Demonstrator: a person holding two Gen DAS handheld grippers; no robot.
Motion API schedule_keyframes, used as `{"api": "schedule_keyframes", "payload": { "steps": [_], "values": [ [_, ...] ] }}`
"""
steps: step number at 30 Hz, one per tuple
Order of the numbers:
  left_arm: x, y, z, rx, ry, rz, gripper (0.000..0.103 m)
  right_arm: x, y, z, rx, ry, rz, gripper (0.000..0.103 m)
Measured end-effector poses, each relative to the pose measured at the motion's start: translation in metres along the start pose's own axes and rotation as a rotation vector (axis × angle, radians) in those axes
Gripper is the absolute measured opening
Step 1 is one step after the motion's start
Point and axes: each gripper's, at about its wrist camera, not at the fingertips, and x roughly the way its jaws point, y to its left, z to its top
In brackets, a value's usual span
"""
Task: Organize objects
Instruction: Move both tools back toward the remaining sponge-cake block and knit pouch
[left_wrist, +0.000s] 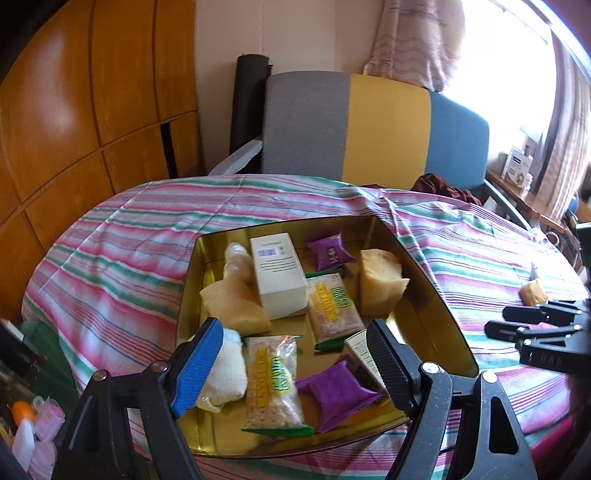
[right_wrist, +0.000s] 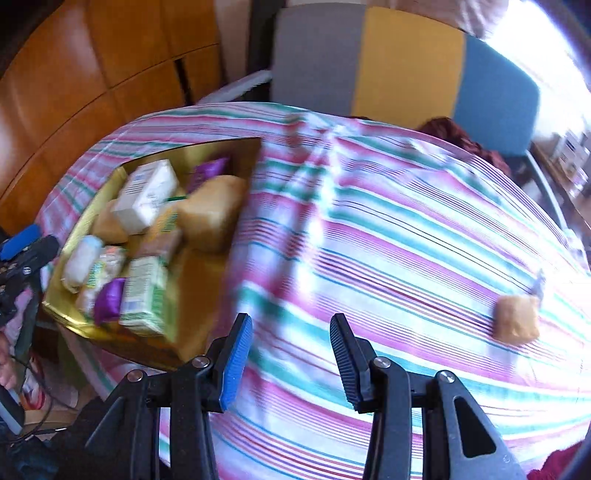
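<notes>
A gold tray (left_wrist: 436, 295) on the striped cloth holds a white box (left_wrist: 277, 277), rice-cracker packs (left_wrist: 271, 384), purple packets (left_wrist: 338, 395), bread-like packs (left_wrist: 380, 280) and a white roll (left_wrist: 225, 373). My left gripper (left_wrist: 295, 363) is open and empty over the tray's near end. My right gripper (right_wrist: 290, 363) is open and empty above bare cloth, right of the tray (right_wrist: 207, 273). It also shows in the left wrist view (left_wrist: 517, 321). One tan packet (right_wrist: 515, 317) lies alone on the cloth to the far right, also seen in the left wrist view (left_wrist: 532, 291).
A chair (left_wrist: 369, 125) with grey, yellow and blue back stands behind the table. A dark red cloth (left_wrist: 447, 188) lies on its seat. Wooden cabinets (left_wrist: 92, 110) are at left. Small bottles and clutter (left_wrist: 33, 424) sit below the table's left edge.
</notes>
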Motion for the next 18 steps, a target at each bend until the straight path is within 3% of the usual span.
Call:
{"api": "schedule_keyframes", "payload": {
  "steps": [10,18],
  "values": [
    [0.002,-0.044,0.014,0.113,-0.011,-0.049,0.081,-0.01,-0.093,-0.014,0.173,0.024,-0.14,0.044],
    [0.008,-0.105,0.029,0.229,-0.021,-0.129,0.081,-0.024,-0.173,-0.028,0.362,0.025,-0.227,0.044]
  ]
}}
